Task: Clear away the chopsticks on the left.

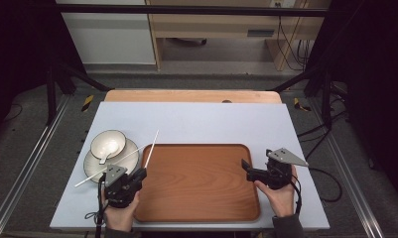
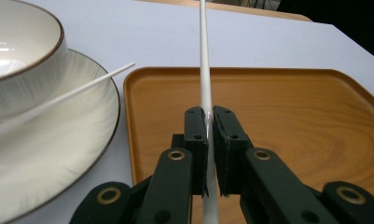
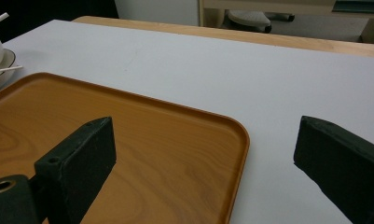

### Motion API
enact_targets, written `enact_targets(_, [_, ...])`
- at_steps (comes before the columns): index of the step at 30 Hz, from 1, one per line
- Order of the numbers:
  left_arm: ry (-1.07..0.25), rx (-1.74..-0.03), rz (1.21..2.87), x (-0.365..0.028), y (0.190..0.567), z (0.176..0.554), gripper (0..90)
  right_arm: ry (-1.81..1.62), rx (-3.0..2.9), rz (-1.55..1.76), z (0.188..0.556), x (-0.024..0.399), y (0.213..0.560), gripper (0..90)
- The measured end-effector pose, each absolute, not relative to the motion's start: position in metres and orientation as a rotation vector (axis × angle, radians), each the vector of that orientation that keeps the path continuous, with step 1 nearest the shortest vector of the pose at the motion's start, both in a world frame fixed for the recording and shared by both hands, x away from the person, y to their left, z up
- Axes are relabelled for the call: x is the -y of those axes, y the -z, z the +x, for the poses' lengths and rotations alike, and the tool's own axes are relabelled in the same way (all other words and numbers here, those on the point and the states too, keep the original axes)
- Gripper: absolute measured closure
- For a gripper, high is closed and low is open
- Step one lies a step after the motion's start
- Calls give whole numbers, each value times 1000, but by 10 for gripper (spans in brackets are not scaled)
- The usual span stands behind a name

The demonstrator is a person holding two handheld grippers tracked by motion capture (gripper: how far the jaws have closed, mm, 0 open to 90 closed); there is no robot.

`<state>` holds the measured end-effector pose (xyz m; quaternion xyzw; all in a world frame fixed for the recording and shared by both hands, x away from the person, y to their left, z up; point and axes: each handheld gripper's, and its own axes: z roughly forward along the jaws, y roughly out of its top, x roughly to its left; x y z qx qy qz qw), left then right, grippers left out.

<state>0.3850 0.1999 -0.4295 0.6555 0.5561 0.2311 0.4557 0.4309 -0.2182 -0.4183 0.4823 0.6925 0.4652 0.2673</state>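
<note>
My left gripper (image 1: pixel 140 173) (image 2: pixel 210 122) is shut on a thin white chopstick (image 1: pixel 153 145) (image 2: pixel 204 56), which juts forward over the near left corner of the brown wooden tray (image 1: pixel 196 183) (image 2: pixel 278 107). A second white chopstick (image 1: pixel 98 173) (image 2: pixel 82 88) lies slanted across the white plate (image 1: pixel 91 167) (image 2: pixel 68 135) left of the tray. On that plate stands a white bowl (image 1: pixel 108 143) (image 2: pixel 17 60) with a spoon (image 1: pixel 105 155) leaning in it. My right gripper (image 1: pixel 246 165) (image 3: pixel 203 140) is open with nothing between its jaws, at the tray's (image 3: pixel 82 107) right edge.
A pale mat (image 1: pixel 211 124) covers most of the wooden table (image 1: pixel 186 95). The tray's flat bottom is bare. Beyond the table are dark frame bars, a cabinet and cables on the floor.
</note>
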Motion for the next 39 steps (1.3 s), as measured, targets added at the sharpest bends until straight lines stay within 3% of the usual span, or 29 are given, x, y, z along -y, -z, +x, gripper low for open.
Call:
enact_targets(16, [-614,-1532,1571,-190,470,380,844,-1256,-1888,1286,431,216,418,65])
enact_targets(39, [-614,-1613,1662,-185,482,394,840,-1251,-1902,1283,433,214,421,68])
